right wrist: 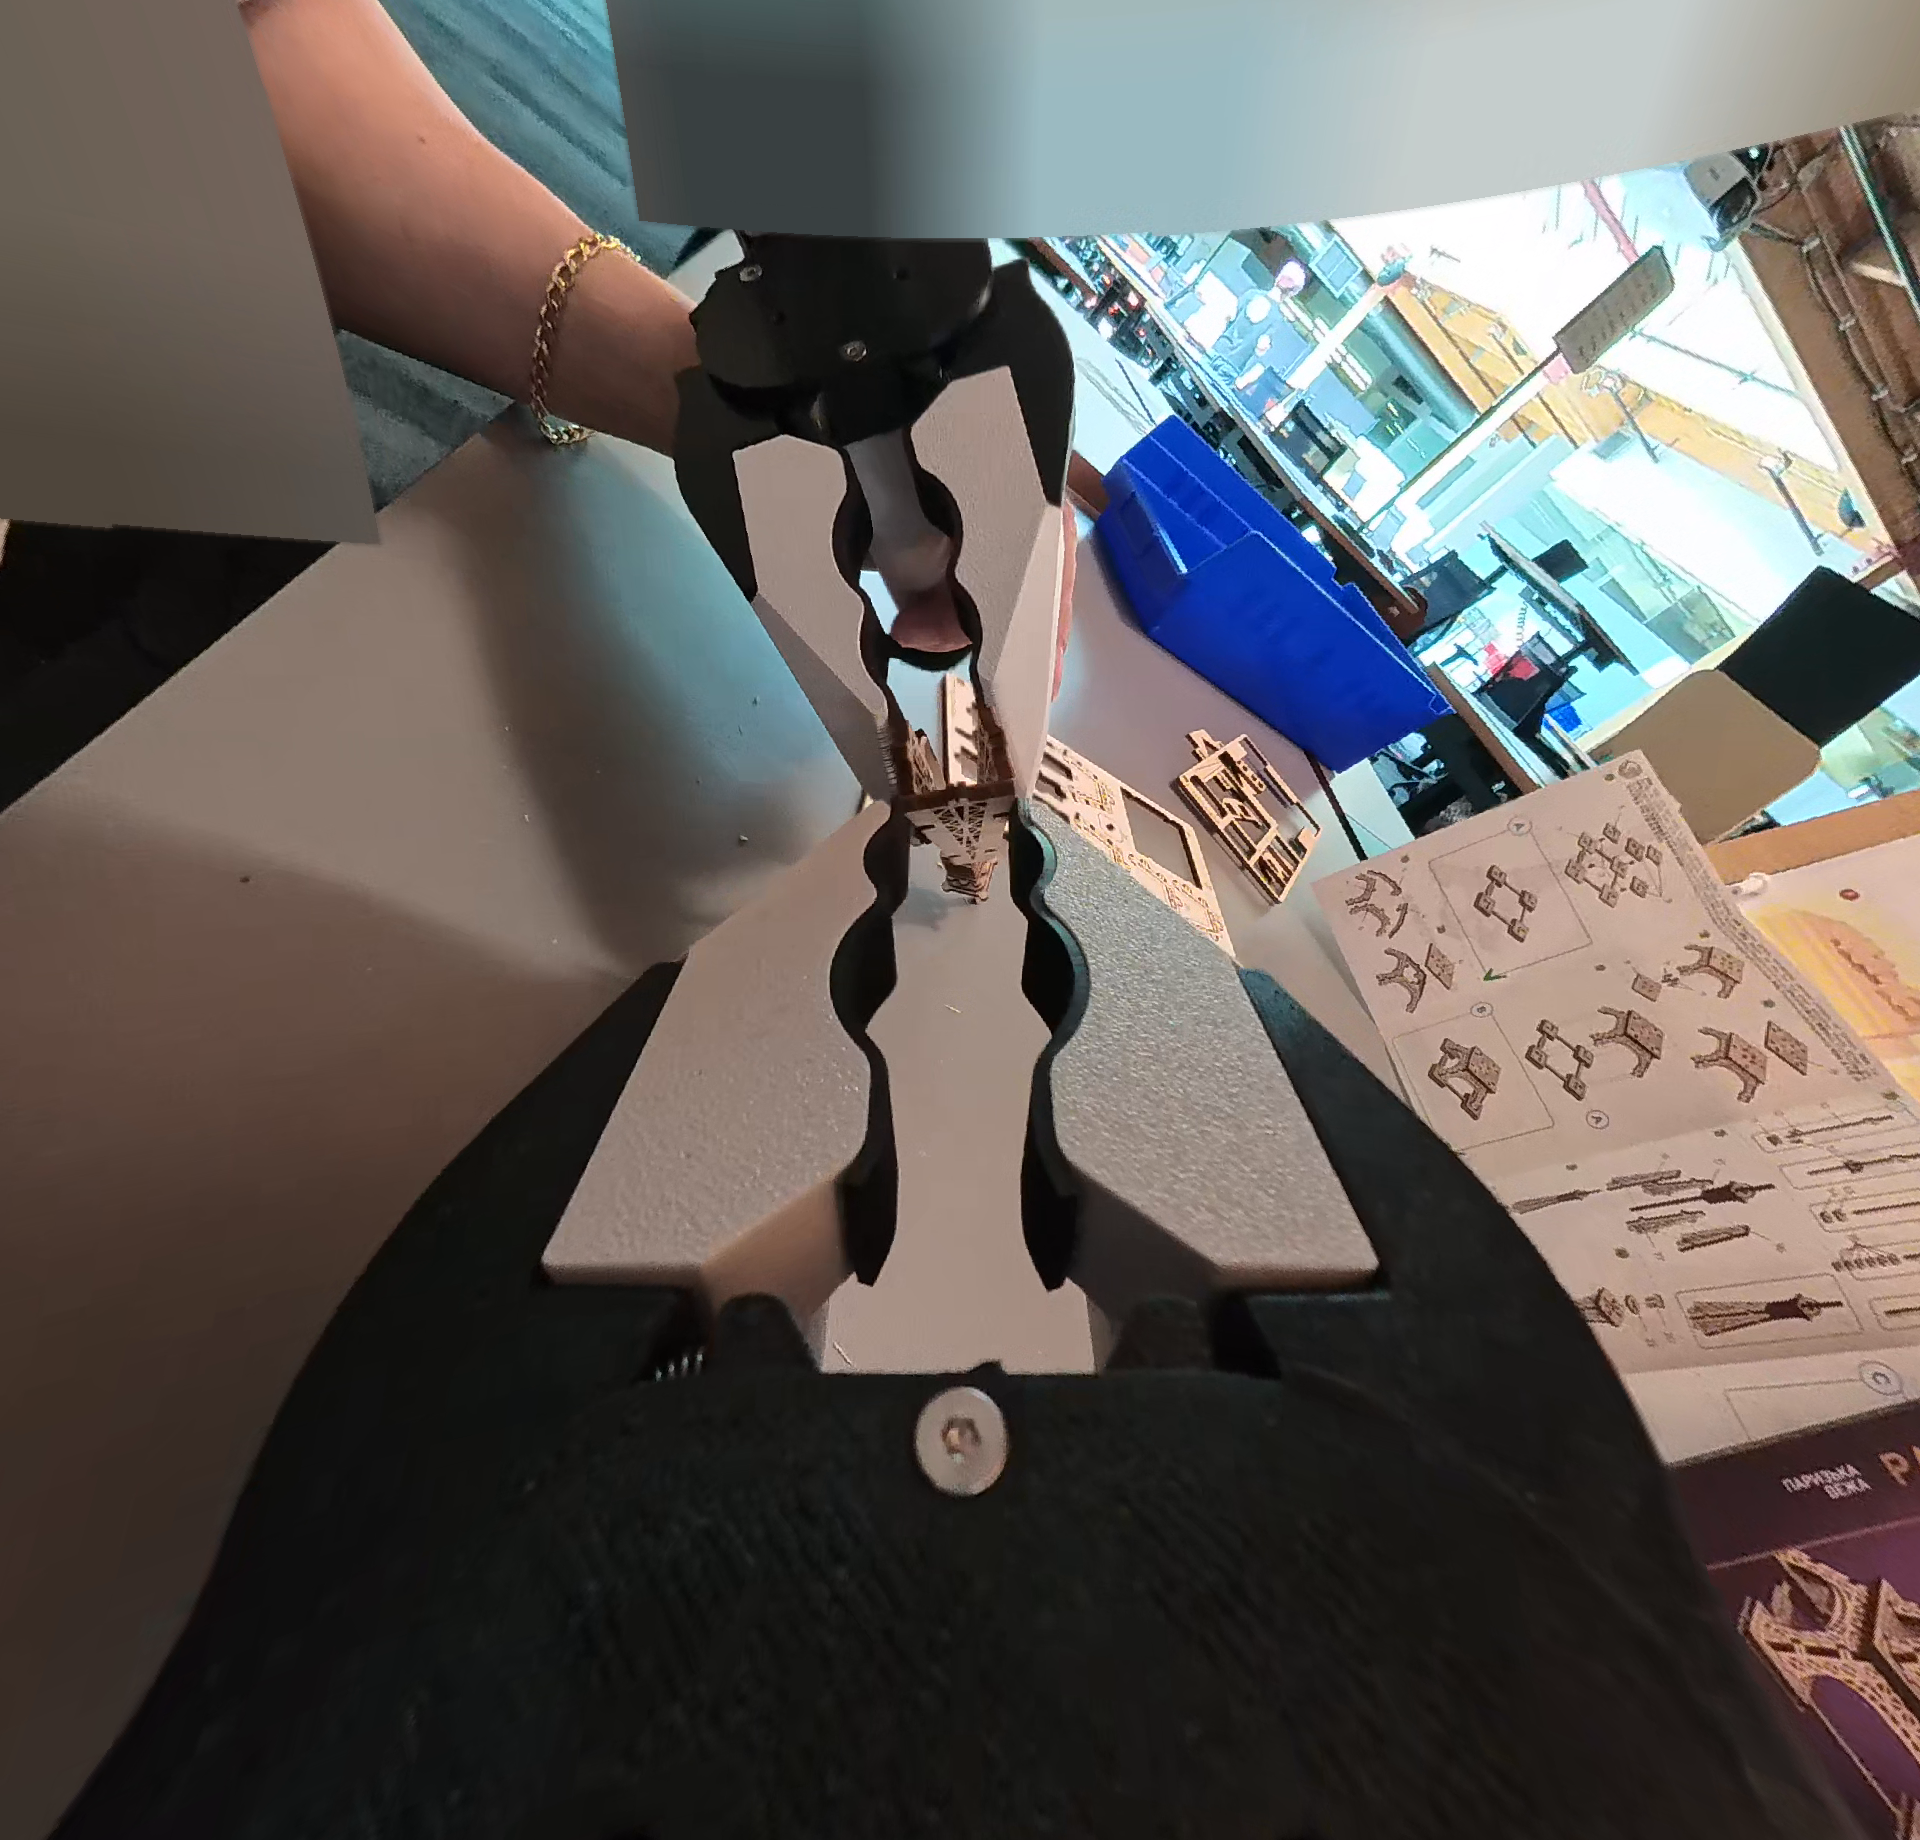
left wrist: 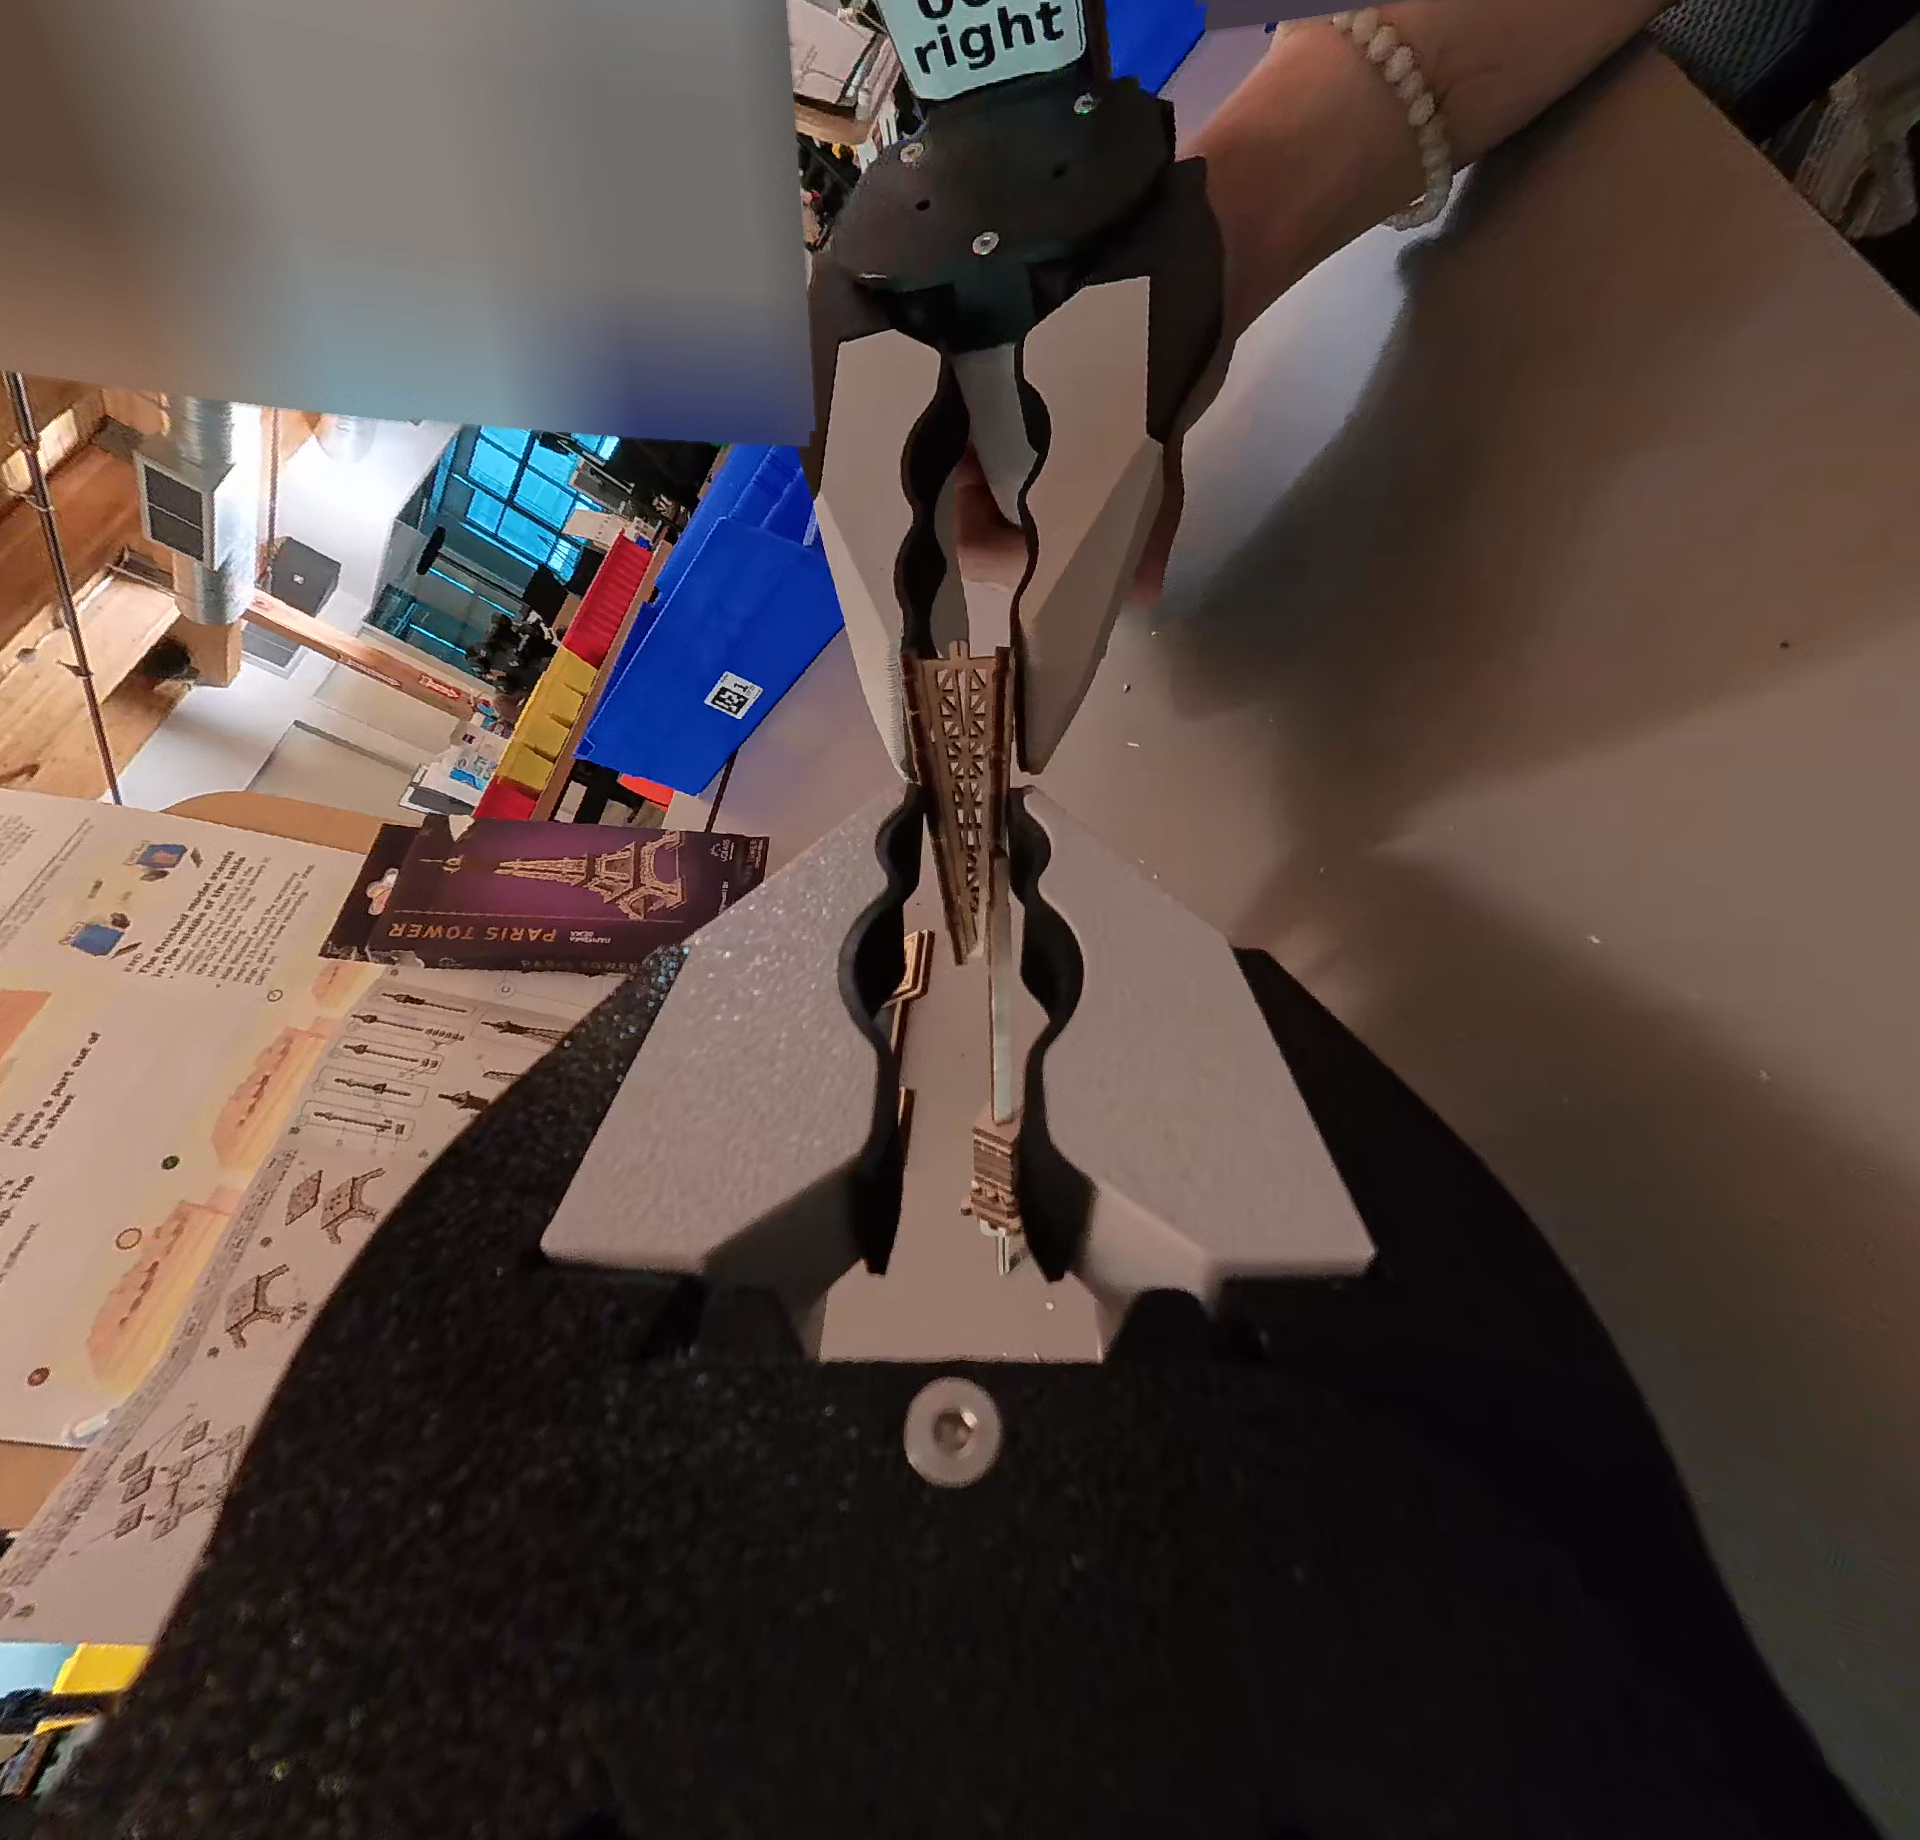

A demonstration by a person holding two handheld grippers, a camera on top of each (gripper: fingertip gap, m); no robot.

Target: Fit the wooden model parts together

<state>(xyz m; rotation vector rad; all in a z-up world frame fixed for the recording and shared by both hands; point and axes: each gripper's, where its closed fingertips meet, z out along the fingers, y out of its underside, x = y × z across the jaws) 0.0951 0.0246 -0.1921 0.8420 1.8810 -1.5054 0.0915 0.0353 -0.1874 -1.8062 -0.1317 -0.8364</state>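
Observation:
A tapered wooden lattice tower section (left wrist: 961, 730) is held in the air between both grippers, which meet tip to tip. My left gripper (left wrist: 966, 803) is shut on its narrower part. The thin spire with a small knob (left wrist: 995, 1177) runs back between the left fingers toward the camera. My right gripper (left wrist: 961, 764) comes from above in the left wrist view and is shut on the wide end. In the right wrist view, my right gripper (right wrist: 951, 819) pinches the tower section (right wrist: 961, 845), and the left gripper (right wrist: 940, 767) faces it. I cannot tell whether this is one part or two joined.
The grey table (right wrist: 312, 855) lies below. Punched wooden part sheets (right wrist: 1242, 814) lie past the grippers. An instruction sheet (right wrist: 1610, 1011) and a purple kit box (left wrist: 551, 897) lie to one side, and a blue bin (right wrist: 1268, 606) stands behind. A person's hands hold both grippers. My two grippers' fingertips are within a few centimetres of each other.

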